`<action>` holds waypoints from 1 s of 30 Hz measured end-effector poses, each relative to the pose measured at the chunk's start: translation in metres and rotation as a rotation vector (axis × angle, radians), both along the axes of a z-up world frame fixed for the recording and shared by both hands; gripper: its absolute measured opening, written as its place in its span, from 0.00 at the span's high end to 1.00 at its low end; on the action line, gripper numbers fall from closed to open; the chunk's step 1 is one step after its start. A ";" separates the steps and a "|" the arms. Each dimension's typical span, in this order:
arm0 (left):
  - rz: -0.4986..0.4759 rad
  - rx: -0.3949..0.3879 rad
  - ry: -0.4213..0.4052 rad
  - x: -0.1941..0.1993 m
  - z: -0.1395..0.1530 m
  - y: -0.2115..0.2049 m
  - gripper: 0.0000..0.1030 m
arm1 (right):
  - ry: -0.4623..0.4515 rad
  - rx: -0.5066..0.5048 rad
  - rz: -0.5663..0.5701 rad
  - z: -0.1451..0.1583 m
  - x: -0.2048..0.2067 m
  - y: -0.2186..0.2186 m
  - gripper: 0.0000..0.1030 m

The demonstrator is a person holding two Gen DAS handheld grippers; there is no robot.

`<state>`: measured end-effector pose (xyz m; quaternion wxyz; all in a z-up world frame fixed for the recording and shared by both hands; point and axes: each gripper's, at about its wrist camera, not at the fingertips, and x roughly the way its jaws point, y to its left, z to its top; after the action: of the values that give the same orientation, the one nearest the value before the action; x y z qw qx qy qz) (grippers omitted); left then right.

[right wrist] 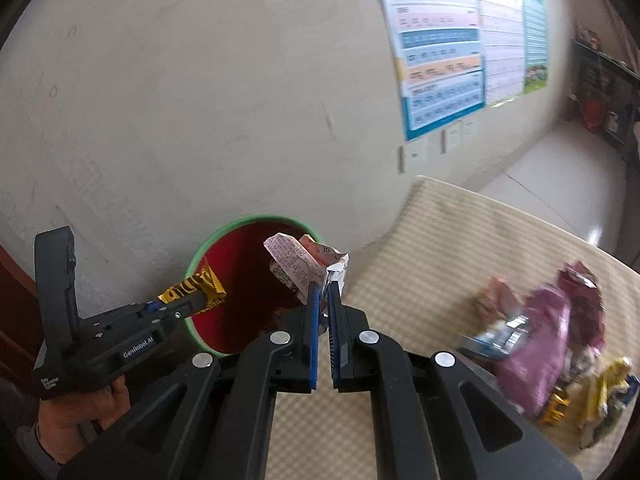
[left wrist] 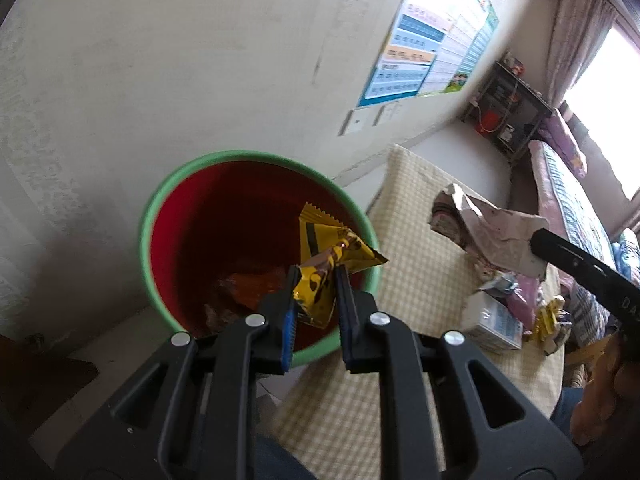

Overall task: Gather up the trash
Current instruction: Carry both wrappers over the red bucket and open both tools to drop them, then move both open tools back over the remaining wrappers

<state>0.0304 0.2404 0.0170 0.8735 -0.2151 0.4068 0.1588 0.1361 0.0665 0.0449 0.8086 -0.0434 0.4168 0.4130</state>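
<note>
The wrapper pile (right wrist: 560, 344) on the table is motion-blurred, its far items cut by the edge.

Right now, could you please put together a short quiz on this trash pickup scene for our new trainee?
1. True or false: the left claw is empty.
2. What does the right claw hold? A) a crumpled pink wrapper B) a bottle C) nothing
3. Fill in: more wrappers lie on the checked ____.

Key
1. False: it grips a yellow wrapper above the red bin with a green rim.
2. A: the crumpled pink wrapper is pinched near the bin.
3. Tablecloth: the pile of wrappers sits on it.
</note>
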 end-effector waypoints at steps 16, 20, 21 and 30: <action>0.083 -0.031 0.031 -0.012 -0.024 0.051 0.84 | 0.016 -0.063 0.108 -0.033 -0.008 0.107 0.95; 0.087 -0.037 0.040 -0.011 -0.028 0.055 0.73 | 0.025 -0.073 0.107 -0.037 -0.004 0.120 0.80; 0.096 -0.041 0.037 -0.012 -0.029 0.056 0.62 | 0.029 -0.070 0.103 -0.038 -0.003 0.121 0.71; 0.123 -0.038 0.051 -0.022 -0.040 0.051 0.25 | 0.019 -0.067 0.066 -0.037 -0.001 0.105 0.27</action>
<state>0.0086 0.2915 -0.0233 0.8471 -0.2524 0.4179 0.2099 0.1355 0.1718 0.0082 0.7886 -0.0799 0.4365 0.4258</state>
